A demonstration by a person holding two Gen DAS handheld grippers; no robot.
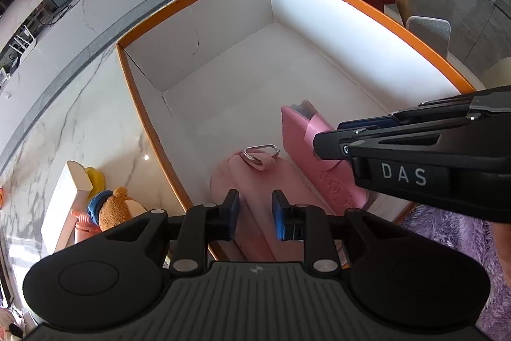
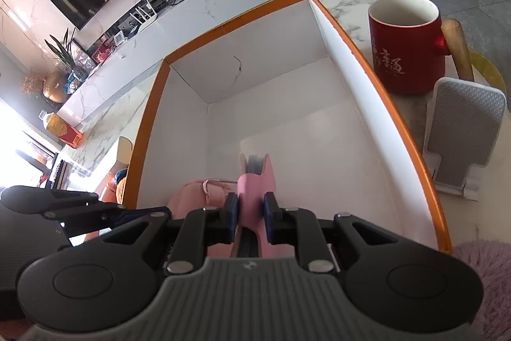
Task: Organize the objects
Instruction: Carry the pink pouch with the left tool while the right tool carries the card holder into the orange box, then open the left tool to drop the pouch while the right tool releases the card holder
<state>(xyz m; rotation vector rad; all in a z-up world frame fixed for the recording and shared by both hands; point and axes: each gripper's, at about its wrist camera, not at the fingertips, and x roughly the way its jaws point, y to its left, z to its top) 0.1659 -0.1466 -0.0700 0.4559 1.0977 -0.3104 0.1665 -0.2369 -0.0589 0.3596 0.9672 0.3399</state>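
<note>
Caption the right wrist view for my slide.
Right gripper clamps a pink case inside the orange-rimmed box.

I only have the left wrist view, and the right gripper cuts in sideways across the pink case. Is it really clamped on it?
Observer: Yes. The right wrist view shows the right gripper with both pads pressed on the pink case, which stands on its edge.
Operator: Is the case against the box's right wall?
Observer: No. Bare white floor shows between it and the right wall of the box.
</note>
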